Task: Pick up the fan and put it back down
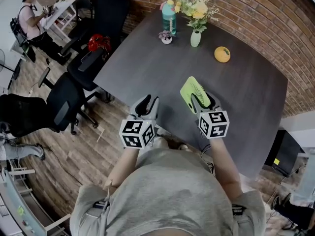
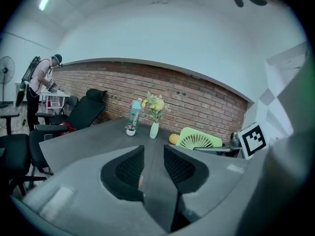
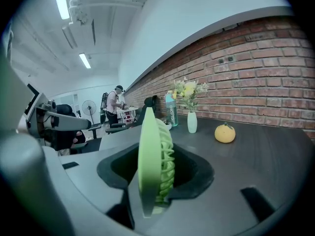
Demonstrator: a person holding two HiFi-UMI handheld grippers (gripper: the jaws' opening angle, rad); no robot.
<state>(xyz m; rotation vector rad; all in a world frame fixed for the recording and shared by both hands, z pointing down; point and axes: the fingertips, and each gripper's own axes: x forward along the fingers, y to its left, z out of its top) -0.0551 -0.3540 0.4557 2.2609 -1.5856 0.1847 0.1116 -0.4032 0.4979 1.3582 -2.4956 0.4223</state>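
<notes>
Right gripper (image 3: 161, 167) jaws clamp fan (image 3: 148, 146) | left gripper (image 2: 153, 157) jaws apart, empty

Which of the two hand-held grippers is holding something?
The right hand-held gripper: the green fan is clamped between its jaws. The left hand-held gripper has nothing between its jaws.

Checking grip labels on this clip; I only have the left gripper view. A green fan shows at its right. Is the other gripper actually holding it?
Observer: Yes. In the right gripper view the right gripper is shut on the fan, edge-on between its jaws.
Operator: Anything close enough to bump?
Observer: No. The head view shows only table around it; the orange fruit sits well apart, toward the brick wall.
Operator: And my gripper?
Observer: From above, the left gripper hangs over the table's near edge.
</notes>
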